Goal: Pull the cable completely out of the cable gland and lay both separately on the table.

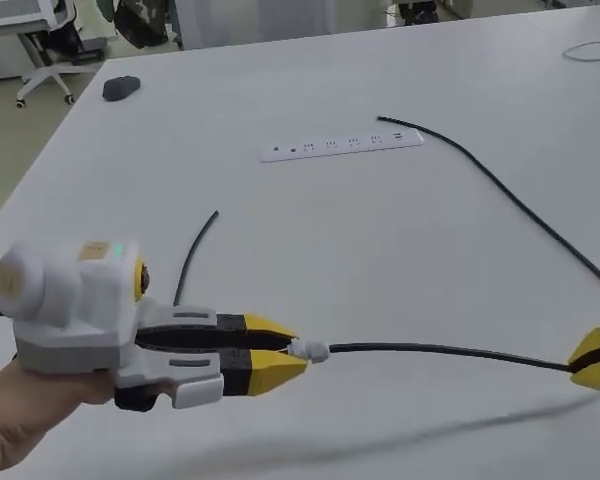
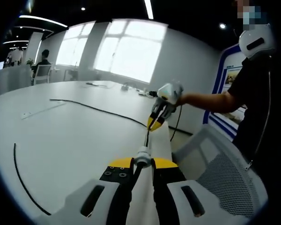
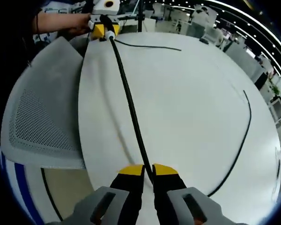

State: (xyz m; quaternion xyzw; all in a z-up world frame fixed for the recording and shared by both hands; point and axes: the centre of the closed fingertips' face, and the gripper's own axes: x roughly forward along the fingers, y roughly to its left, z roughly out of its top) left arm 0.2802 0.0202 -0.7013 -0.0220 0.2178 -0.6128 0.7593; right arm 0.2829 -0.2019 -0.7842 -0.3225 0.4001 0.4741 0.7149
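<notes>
Pulling along the cable's own line looks the way to do this well, above the table [image 1: 400, 250]; the cable [image 1: 440, 350] runs straight from one gripper to the other, off the surface; the right gripper [image 3: 148, 169] is clamped on it, well apart from the left gripper [image 1: 300, 349], closed on the gland [image 1: 315, 350]; a black length behind the left gripper looks like tail not yet through, so keep the gland level, draw steadily, and regrip nearer it if reach runs out.

Left gripper [image 1: 298, 352] white, yellow-black tips; black sleeve [image 2: 251, 90]
</notes>
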